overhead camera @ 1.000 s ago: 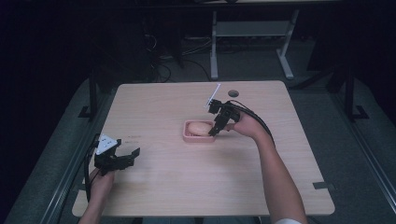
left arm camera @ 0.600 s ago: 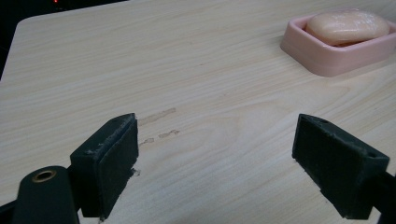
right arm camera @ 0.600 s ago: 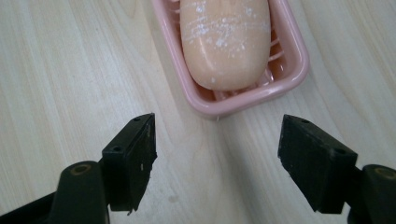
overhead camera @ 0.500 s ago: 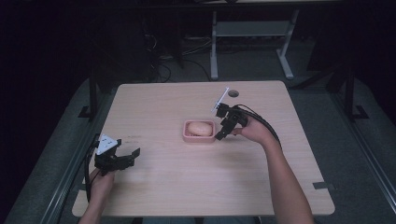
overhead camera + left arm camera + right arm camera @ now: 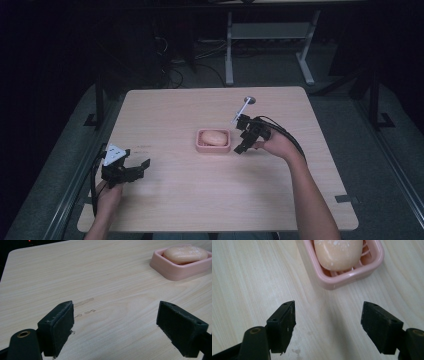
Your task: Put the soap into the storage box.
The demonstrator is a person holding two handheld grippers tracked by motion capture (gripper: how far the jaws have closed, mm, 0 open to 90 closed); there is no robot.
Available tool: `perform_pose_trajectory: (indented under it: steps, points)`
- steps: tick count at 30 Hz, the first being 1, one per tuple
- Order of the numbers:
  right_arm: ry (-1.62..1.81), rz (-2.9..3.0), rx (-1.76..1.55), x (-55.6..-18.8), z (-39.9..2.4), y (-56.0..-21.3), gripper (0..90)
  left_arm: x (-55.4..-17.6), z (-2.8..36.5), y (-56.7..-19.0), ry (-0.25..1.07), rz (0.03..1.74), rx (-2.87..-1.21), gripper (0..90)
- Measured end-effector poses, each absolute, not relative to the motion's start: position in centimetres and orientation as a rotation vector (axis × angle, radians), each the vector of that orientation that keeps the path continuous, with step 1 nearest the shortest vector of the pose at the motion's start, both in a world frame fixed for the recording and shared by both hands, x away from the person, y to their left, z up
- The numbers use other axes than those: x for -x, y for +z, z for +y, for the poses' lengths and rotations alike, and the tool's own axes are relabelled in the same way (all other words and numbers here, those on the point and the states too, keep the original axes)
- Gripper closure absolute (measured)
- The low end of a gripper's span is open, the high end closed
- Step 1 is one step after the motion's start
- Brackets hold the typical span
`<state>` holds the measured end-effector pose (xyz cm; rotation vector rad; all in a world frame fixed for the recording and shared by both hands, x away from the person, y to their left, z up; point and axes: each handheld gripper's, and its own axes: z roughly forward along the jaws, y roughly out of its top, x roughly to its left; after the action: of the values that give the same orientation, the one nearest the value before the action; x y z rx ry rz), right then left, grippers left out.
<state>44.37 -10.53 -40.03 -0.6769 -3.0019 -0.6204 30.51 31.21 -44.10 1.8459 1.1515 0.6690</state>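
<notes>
**Right hand-held gripper drawn back from the soap dish**

We see our right hand-held gripper [image 5: 243, 141] just to the right of the pink soap dish [image 5: 213, 141], its jaws spread wide with nothing between them. In the right gripper view the right hand-held gripper [image 5: 328, 325] looks down on bare wood, with the near rim of the soap dish [image 5: 352, 275] a little ahead of the pads and the peach bar of soap [image 5: 338, 252] lying inside it on the ribs. A second ago this gripper was over the dish with its tips at the soap; half a second ago it had lifted off to the right, and now it sits lower and clear of the rim, apart from it.

Our left hand-held gripper [image 5: 131, 171] rests near the front left of the desk [image 5: 190, 200], well apart from the dish, jaws likewise wide and empty; it has not moved across the three moments. In the left gripper view the left hand-held gripper [image 5: 116, 327] faces the soap dish [image 5: 180, 267] far off, soap [image 5: 185, 254] inside.

The dish stands near the middle of the desk, unchanged.
</notes>
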Motion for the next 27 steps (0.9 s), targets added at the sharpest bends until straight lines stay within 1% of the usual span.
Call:
perform_pose_trajectory:
  steps: [19,27]
  points:
    - [-0.651,-2.976,0.742,-42.5,-13.5,-41.2,27.0,-30.5,31.1,-44.1,0.667,1.150,-1.853,14.2]
    - [-0.688,-2.983,0.755,-41.2,-14.6,-41.0,27.0,-30.5,31.1,-44.1,0.668,1.146,-1.852,14.2]
